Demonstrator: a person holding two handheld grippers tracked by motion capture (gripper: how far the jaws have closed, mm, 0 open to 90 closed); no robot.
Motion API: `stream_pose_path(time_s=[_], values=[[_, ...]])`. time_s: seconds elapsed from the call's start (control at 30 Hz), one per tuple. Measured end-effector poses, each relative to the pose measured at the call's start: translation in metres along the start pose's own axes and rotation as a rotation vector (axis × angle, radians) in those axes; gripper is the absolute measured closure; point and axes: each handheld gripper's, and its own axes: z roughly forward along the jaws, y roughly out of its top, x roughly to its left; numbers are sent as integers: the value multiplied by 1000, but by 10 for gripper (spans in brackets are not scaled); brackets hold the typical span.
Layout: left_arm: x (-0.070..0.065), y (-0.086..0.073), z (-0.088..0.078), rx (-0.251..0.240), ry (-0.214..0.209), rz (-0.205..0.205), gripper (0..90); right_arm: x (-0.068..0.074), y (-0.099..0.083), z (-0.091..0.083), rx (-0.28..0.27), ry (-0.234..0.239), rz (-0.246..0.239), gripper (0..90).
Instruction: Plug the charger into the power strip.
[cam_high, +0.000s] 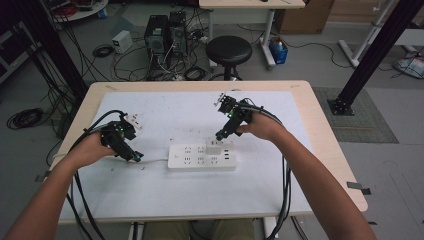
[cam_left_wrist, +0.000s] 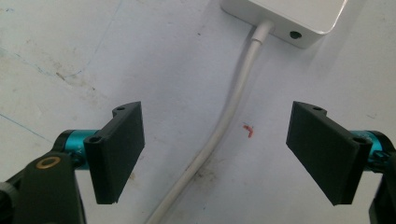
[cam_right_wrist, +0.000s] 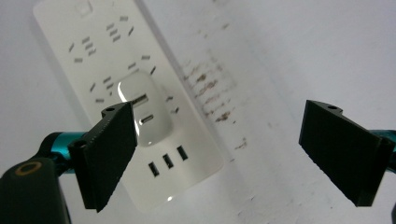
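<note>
A white power strip (cam_high: 201, 156) lies in the middle of the table, with a white charger block (cam_high: 213, 148) plugged into its far row. In the right gripper view the charger (cam_right_wrist: 144, 112) sits on the strip (cam_right_wrist: 102, 56) just beside the left jaw. My right gripper (cam_high: 220, 134) hovers open just above and behind the charger, nothing between its jaws (cam_right_wrist: 219, 154). My left gripper (cam_high: 136, 156) is open low over the table, straddling the strip's white cable (cam_left_wrist: 224, 126) left of the strip's end (cam_left_wrist: 289, 18).
A white mat (cam_high: 190, 120) covers the wooden table (cam_high: 320, 125). A black stool (cam_high: 229, 50) stands beyond the far edge, with computers and cables on the floor behind. Black gripper cables trail off the near edge on both sides.
</note>
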Motion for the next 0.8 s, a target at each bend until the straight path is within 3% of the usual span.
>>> stream_pose_path(time_s=[0.1, 0.2, 0.23, 0.3, 0.37, 0.43, 0.5, 0.6, 0.67, 0.8], values=[[-1, 0, -1, -3, -2, -4, 193, 1, -1, -5, -15, -2, -23, 108], [-2, 0, -2, -7, 0, -7, 193, 4, -2, -10, -3, -86, -64, 108], [-1, 1, -3, 3, 2, 5, 193, 5, -3, -12, -2, -108, -64, 105], [-2, 2, -5, 2, 5, 10, 193, 6, -4, -16, 5, -145, -45, 10], [-4, 2, -6, -4, 7, 9, 193, 7, -6, -23, 9, -172, -55, 10], [-5, 3, -7, -7, 8, 12, 193, 8, -9, -31, 0, -180, -57, 10], [-6, 2, -8, -12, 9, 13, 193, 9, -12, -39, 2, -189, -21, 11], [-8, 2, -11, -15, 7, 20, 193, 10, -19, -51, -9, -149, -33, 12], [-9, 1, -12, -26, 9, 15, 193, 12, -25, -59, -24, -182, -31, 12], [-10, 1, -18, -35, 23, 29, 193, 13, -43, -78, -65, -221, 18, 12]])
